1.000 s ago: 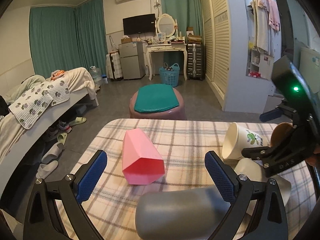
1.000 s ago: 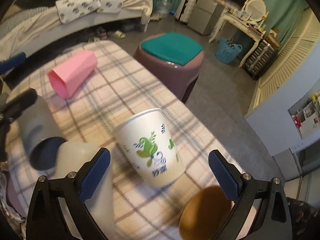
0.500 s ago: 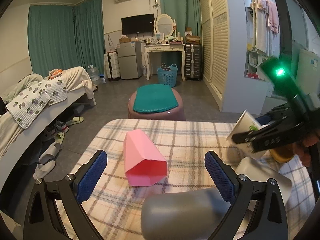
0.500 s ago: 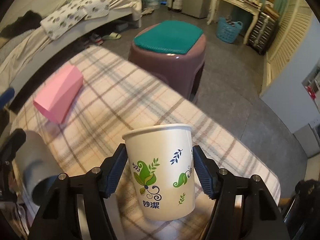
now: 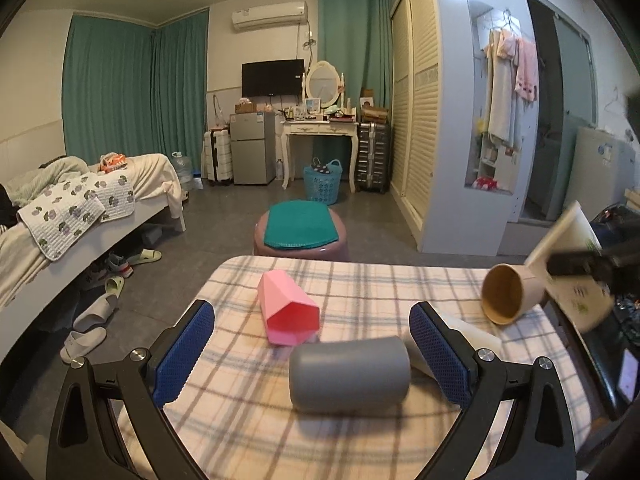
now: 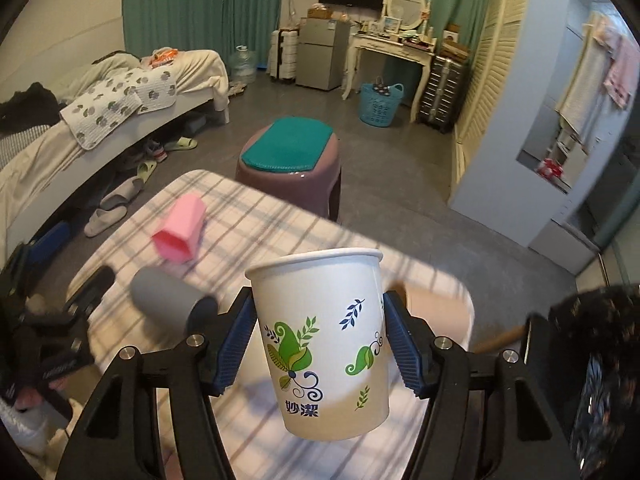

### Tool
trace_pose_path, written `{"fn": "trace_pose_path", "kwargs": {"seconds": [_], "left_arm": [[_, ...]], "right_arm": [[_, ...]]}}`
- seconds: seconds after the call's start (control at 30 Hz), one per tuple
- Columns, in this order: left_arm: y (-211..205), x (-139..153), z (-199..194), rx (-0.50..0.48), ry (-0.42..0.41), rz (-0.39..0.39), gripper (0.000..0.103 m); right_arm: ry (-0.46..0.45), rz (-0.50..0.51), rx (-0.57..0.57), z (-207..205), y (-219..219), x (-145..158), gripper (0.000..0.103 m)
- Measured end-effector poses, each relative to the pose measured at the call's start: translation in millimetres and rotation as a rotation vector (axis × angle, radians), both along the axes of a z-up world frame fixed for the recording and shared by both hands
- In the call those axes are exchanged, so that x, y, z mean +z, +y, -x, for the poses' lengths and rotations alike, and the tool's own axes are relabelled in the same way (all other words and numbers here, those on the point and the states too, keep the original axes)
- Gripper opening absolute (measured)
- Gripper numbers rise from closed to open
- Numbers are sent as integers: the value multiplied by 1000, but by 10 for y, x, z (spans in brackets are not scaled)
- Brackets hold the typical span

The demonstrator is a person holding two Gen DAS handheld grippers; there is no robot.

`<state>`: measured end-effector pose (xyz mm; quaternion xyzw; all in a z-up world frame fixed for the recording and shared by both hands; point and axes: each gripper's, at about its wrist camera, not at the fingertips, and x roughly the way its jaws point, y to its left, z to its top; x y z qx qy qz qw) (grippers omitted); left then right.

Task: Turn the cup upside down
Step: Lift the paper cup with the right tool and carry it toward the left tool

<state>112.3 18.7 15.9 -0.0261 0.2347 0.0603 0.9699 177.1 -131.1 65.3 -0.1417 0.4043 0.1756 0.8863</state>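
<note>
Right gripper [image 6: 320, 344] has its blue-padded fingers [image 6: 236, 344] clamped on both sides of the printed paper cup [image 6: 326, 340], held mid-body and off the plaid counter [image 6: 256, 220] at its right edge, so there's room to roll the wrist and turn the rim down. Left gripper [image 5: 312, 354] hangs idle, fingers apart and holding nothing, over the near side where a grey cup [image 5: 350, 372], a pink cup [image 5: 288, 310], a brown paper cup [image 5: 510, 294] and probably a white one lie on their sides.
</note>
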Motion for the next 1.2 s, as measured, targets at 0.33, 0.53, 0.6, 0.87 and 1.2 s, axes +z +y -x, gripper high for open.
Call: {"fn": "trace_pose_path", "kwargs": {"seconds": [0.33, 0.53, 0.6, 0.87, 1.2], "left_arm": [[71, -176, 402, -4, 5, 12, 101], [307, -418, 444, 38, 33, 19, 101], [373, -498, 421, 50, 47, 21, 101], [415, -711, 313, 40, 94, 40, 101], [248, -797, 283, 16, 140, 25, 101]], "right_arm": [[78, -185, -112, 949, 90, -519, 63], [167, -179, -152, 958, 311, -1070, 63], [184, -188, -183, 907, 312, -1203, 63], [159, -213, -307, 685, 281, -1362, 63], [107, -213, -351, 588, 178, -1476, 66]]}}
